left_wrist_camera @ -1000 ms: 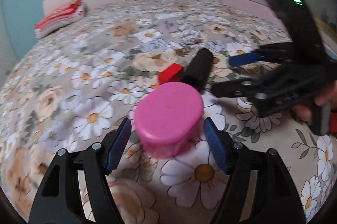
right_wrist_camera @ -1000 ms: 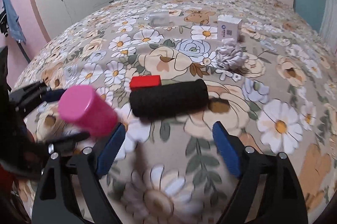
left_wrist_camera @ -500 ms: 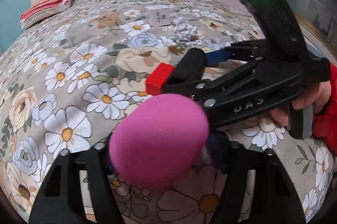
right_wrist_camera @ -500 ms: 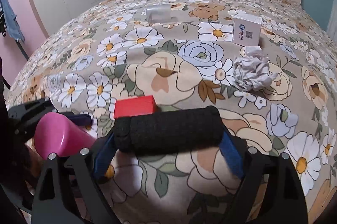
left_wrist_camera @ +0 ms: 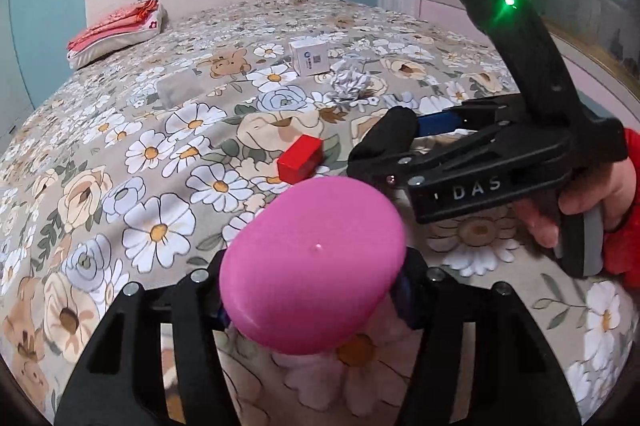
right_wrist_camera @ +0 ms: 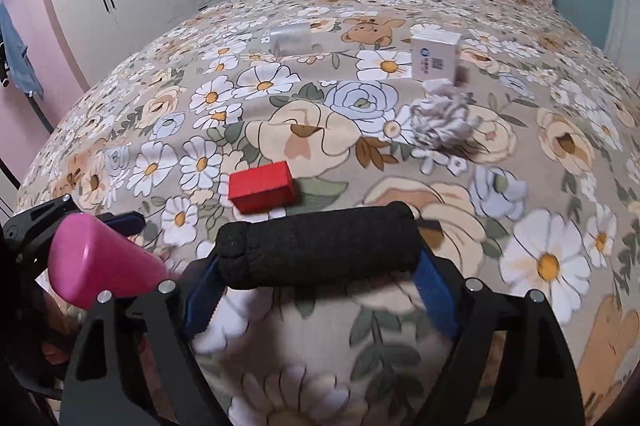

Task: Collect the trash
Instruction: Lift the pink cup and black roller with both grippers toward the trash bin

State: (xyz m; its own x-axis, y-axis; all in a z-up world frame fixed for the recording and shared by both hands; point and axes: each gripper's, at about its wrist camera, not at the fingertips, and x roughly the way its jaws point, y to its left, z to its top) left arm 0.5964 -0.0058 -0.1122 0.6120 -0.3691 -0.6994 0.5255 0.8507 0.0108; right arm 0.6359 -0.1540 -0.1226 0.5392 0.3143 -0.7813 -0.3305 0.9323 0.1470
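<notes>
1. Left wrist view. Left gripper pinching pink cup, base toward the lens, lifted clear of floral bedspread. Right gripper at right, clamped endwise on black foam roll. Red block lying on the spread between cup and roll. White box and crumpled paper farther up the bed; clear plastic container to their left.

2. Right wrist view. Right gripper, blue pads pressed against both ends of black foam roll, roll crosswise, seemingly just off the spread. Pink cup at lower left in left gripper. Red block just beyond the roll; crumpled paper, white box, clear plastic container untouched.

3. Step judged: two items picked, both hands loaded. Next likely: carry both to a bin, none in view, then return for remaining four.
</notes>
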